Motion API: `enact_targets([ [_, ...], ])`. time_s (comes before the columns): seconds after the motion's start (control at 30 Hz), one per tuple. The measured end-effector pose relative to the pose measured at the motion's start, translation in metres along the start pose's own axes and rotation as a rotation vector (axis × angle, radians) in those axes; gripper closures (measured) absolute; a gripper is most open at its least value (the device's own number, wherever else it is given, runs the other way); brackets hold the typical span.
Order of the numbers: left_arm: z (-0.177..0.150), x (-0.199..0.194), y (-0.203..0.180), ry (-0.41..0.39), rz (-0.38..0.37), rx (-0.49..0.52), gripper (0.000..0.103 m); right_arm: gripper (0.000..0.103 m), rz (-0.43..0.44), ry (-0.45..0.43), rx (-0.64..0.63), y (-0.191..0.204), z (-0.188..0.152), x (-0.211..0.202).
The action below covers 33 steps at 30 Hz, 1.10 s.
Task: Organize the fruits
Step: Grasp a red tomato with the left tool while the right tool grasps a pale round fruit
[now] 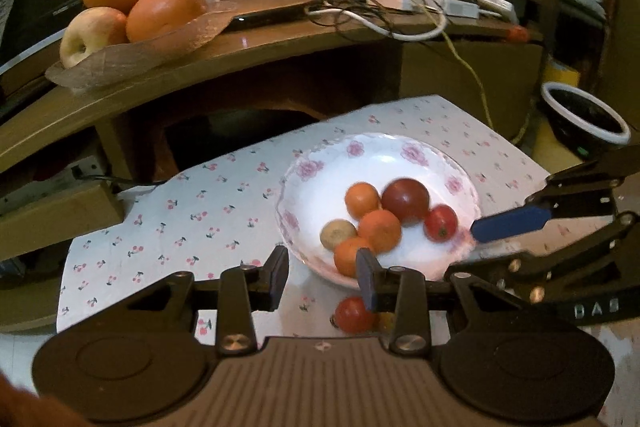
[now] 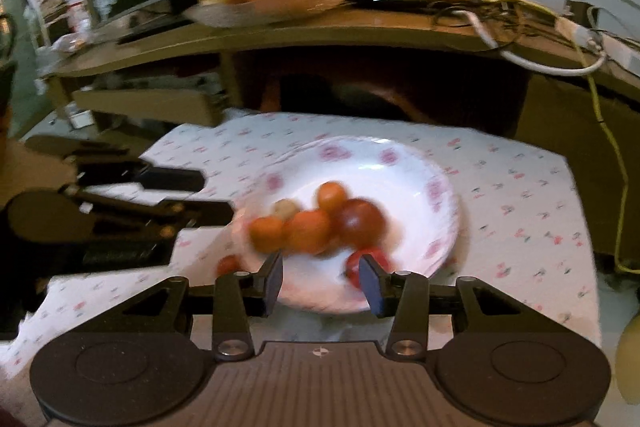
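Observation:
A white flowered plate sits on the cherry-print cloth and holds several small fruits: oranges, a dark red tomato, a red tomato and a pale round fruit. One small red tomato lies on the cloth beside the plate. My left gripper is open and empty at the plate's near rim. My right gripper is open and empty over the plate's near edge; it also shows in the left wrist view.
A wooden tray with oranges and an apple stands on the brown desk behind, next to tangled cables. A dark bowl sits at the right. The cloth is bare left of the plate.

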<state>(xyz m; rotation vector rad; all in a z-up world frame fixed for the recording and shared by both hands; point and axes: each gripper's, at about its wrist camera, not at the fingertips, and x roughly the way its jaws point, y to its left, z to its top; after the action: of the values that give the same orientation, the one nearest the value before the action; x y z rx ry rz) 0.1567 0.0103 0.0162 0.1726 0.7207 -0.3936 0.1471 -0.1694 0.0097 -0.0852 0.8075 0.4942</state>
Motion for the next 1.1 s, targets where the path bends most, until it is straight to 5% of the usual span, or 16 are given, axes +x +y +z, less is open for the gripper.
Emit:
enact_targets([
  [0.37, -0.023, -0.006, 0.003, 0.058, -0.055, 0.058, 0.061, 0.06, 0.08, 0.079, -0.041, 0.032, -0.012, 0.025],
  [0.67, -0.037, -0.004, 0.02, 0.093, -0.072, 0.029, 0.061, 0.073, 0.079, 0.102, -0.041, 0.033, -0.017, 0.048],
  [1.1, -0.035, 0.008, 0.007, 0.103, -0.123, 0.045, 0.061, 0.08, 0.065, 0.109, -0.061, 0.028, -0.018, 0.044],
])
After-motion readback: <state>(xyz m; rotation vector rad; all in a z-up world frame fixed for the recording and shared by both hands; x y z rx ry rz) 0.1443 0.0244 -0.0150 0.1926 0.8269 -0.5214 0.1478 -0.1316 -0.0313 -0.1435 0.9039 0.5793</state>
